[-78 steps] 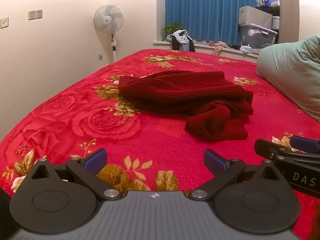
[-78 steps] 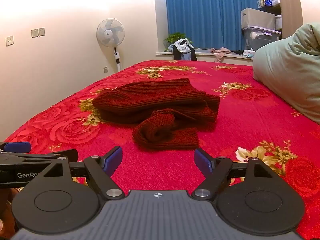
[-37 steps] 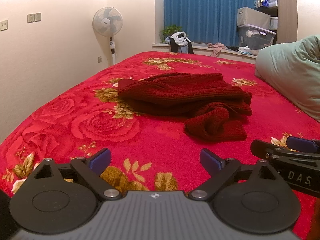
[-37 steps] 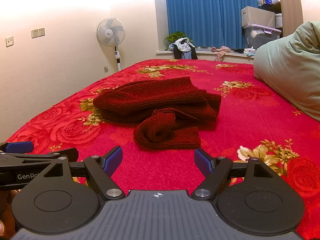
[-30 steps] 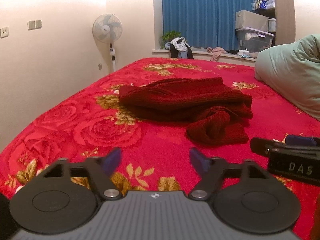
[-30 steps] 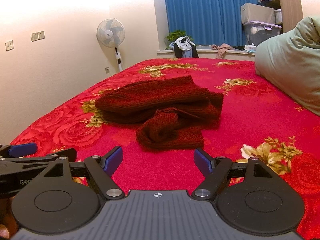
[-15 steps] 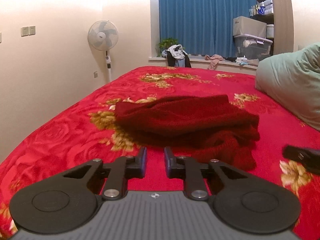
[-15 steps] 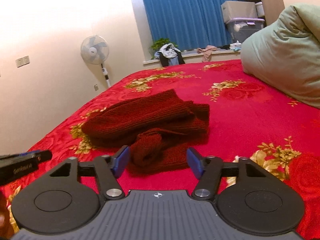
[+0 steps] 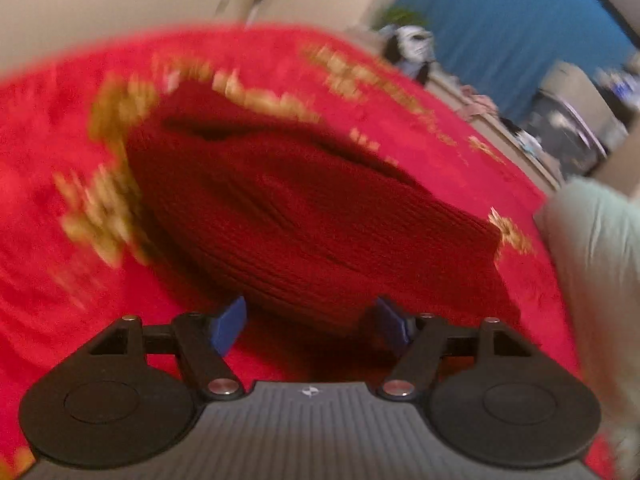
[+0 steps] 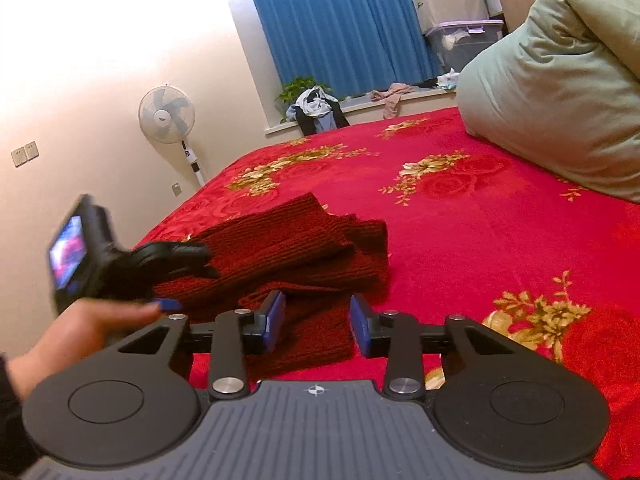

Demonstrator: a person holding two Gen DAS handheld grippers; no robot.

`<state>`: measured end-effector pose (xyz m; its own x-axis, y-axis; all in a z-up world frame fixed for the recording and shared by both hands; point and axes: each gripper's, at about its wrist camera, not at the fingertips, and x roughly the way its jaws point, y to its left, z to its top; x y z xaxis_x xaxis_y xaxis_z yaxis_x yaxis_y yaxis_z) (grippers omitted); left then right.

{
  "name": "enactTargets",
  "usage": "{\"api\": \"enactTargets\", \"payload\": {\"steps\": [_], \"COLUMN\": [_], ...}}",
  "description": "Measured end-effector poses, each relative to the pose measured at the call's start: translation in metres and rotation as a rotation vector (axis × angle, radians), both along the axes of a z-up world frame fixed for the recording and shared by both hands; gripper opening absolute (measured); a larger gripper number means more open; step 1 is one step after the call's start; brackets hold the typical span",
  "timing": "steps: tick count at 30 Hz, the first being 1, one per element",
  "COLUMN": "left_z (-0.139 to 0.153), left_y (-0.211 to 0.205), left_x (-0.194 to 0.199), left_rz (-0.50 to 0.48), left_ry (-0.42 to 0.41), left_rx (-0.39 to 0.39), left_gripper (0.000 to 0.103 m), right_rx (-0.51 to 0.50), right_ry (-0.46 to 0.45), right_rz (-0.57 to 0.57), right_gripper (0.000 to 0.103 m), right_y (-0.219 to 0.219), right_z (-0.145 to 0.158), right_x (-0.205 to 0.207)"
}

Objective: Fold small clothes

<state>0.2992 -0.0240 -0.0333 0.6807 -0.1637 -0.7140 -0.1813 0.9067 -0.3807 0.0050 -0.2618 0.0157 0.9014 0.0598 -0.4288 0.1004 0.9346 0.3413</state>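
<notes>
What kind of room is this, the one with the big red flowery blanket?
Most likely a bedroom. The red flowery blanket covers a bed, a big pale green pillow sits on it, blue curtains hang at the window, and a dark red knitted garment waits for folding.

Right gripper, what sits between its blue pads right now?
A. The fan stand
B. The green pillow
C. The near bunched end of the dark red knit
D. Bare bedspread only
C: the right gripper frames the bunched near end of the dark red knit between its pads.
</notes>
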Motion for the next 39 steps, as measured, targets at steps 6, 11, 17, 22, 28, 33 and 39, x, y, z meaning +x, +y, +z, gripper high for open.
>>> {"api": "enactTargets", "payload": {"steps": [6, 11, 17, 22, 28, 33, 39], "left_z": [0.018, 0.048, 0.044, 0.007, 0.005, -0.009, -0.021], "left_y": [0.024, 0.096, 0.236, 0.318, 0.299, 0.268, 0.229], "left_x": [0.01, -0.046, -0.114, -0.126, -0.129, -0.109, -0.089], "left_rz": [-0.09, -0.232, -0.156, 0.038, -0.116, -0.265, -0.292], "left_ry": [-0.04, -0.089, -0.073, 0.136, 0.077, 0.131, 0.209], "left_rx": [0.035, 0.191, 0.384, 0.279, 0.11, -0.057, -0.038], "left_gripper": [0.009, 0.007, 0.0, 0.002, 0.022, 0.055, 0.06], "right_rx": [-0.024, -0.026, -0.035, -0.045, -0.03, 0.022, 0.135], "right_ry": [0.011, 0.029, 0.047, 0.067, 0.079, 0.081, 0.123], "right_rz": [-0.002, -0.002, -0.008, 0.034, 0.131, 0.167, 0.177], "right_gripper": [0.039, 0.038, 0.038, 0.038, 0.039, 0.039, 0.05], "right_y": [0.0, 0.004, 0.011, 0.027, 0.051, 0.059, 0.064], "right_z": [-0.003, -0.005, -0.009, -0.021, -0.037, -0.042, -0.053], "right_x": [0.001, 0.001, -0.005, -0.007, 0.001, 0.019, 0.064]}}
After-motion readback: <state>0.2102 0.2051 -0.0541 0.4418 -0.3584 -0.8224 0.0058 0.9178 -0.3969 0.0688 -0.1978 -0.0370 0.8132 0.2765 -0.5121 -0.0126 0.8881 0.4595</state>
